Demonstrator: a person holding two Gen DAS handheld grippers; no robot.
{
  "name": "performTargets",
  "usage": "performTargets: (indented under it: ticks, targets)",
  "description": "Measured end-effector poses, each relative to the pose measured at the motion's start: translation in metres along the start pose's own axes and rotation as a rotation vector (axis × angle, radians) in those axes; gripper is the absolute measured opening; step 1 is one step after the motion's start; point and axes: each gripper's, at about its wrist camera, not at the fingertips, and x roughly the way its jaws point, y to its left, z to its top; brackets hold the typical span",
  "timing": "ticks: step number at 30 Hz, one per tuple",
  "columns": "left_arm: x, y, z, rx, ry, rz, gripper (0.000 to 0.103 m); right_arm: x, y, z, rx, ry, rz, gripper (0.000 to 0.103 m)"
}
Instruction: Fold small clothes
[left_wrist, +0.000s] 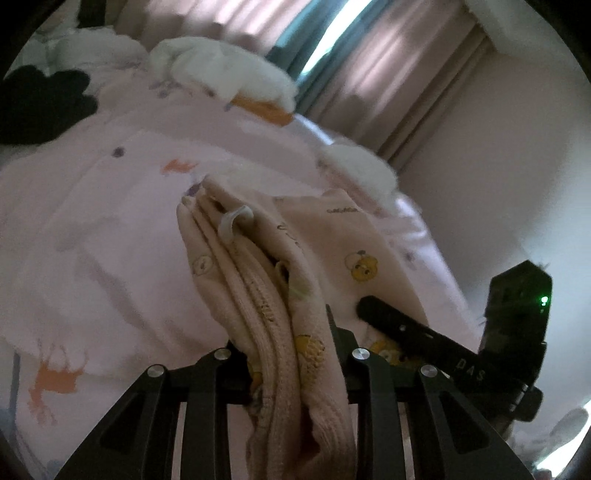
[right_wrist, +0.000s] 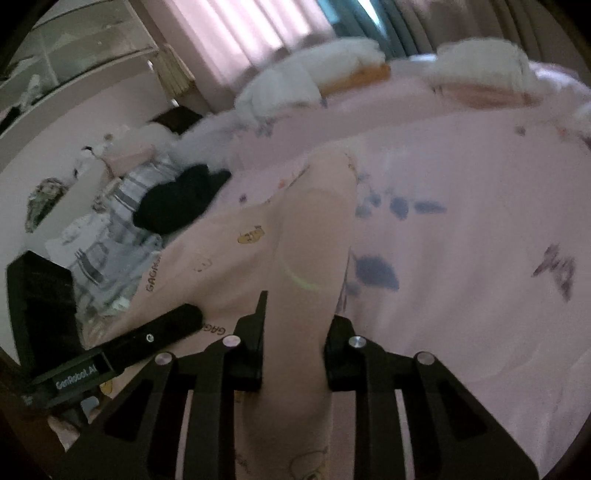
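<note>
Bunched bear-print garment (left_wrist: 280, 332) pinched in left gripper (left_wrist: 291, 354) and right gripper (right_wrist: 295, 347) jaws above the bed (right_wrist: 461, 258); folding barely begun.

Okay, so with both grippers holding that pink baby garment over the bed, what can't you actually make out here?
- Left wrist view: the garment bunches between the left gripper fingers, hiding its shape and lower end.
- Right wrist view: motion blur smears the garment's prints; the right gripper pads are hidden by cloth.
- Black item on the bed: too blurred to identify.
</note>
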Motion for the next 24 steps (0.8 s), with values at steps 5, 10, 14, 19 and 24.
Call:
performTargets:
  ticks: [5, 10, 14, 19, 24]
  targets:
    - [-0.005, -0.046, 0.019, 0.055, -0.032, -0.062, 0.026, -0.049, 0.002, 0.026, -0.043, -0.054, 0.016, 0.023]
    - [0.023, -0.083, 0.038, 0.07, -0.031, -0.101, 0.026, -0.086, -0.021, 0.057, -0.075, -0.093, -0.009, 0.024]
    - [0.068, -0.086, 0.029, 0.074, 0.01, -0.054, 0.026, -0.085, -0.05, 0.07, -0.09, -0.112, -0.039, 0.024]
    - [0.133, -0.049, -0.015, 0.029, 0.181, 0.096, 0.026, -0.027, -0.108, 0.045, 0.007, 0.032, -0.061, 0.025]
    - [0.136, -0.017, -0.048, 0.036, 0.173, 0.123, 0.041, 0.025, -0.146, -0.002, 0.059, 0.148, -0.068, 0.029]
